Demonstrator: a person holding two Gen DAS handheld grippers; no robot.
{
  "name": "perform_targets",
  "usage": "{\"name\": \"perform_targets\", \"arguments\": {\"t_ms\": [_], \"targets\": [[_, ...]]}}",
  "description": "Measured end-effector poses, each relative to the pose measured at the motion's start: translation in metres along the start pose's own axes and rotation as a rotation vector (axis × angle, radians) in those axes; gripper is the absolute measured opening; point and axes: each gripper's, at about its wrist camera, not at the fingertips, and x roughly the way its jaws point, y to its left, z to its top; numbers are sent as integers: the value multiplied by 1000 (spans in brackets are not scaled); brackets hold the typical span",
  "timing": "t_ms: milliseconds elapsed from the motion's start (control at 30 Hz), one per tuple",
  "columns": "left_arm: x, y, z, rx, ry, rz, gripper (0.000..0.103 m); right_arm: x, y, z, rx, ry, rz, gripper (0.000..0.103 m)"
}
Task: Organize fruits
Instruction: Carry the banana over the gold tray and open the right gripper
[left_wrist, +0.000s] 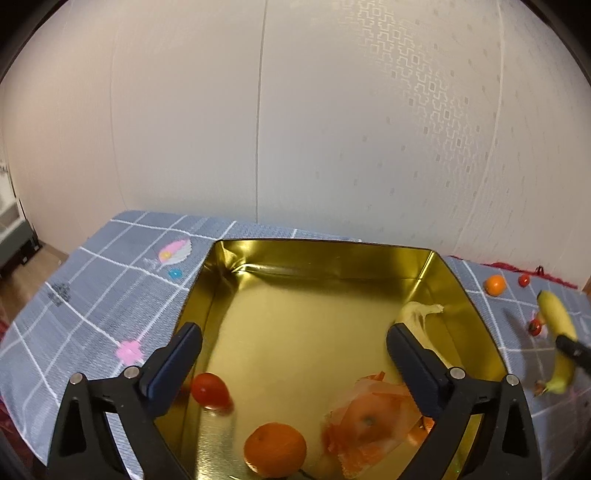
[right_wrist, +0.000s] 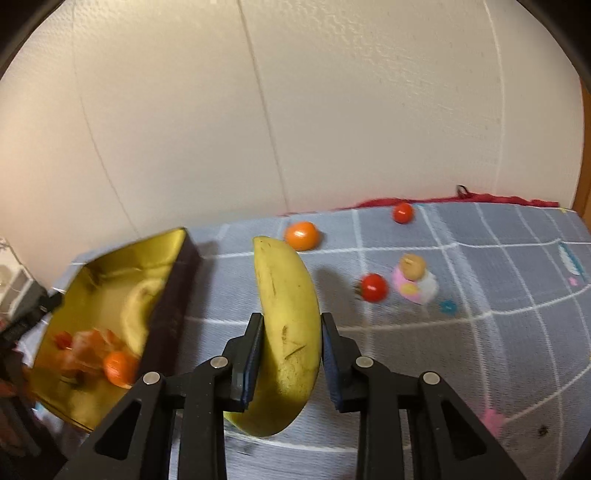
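My right gripper clamps a banana above the cloth, right of the gold tin; left gripper wide over it; next, carry left, release inside.

Home, wallpapered wall, checked tablecloth

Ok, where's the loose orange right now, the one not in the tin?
In the right wrist view the orange lies on the checked tablecloth near the wall, beyond the tip of the held banana, with a cherry tomato to its right.
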Motion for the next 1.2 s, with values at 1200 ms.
{"name": "perform_targets", "arguments": {"t_ms": [1200], "targets": [[-14,91,0,-196,-3,95,103,129,221,54,-399,299,259,31]]}}
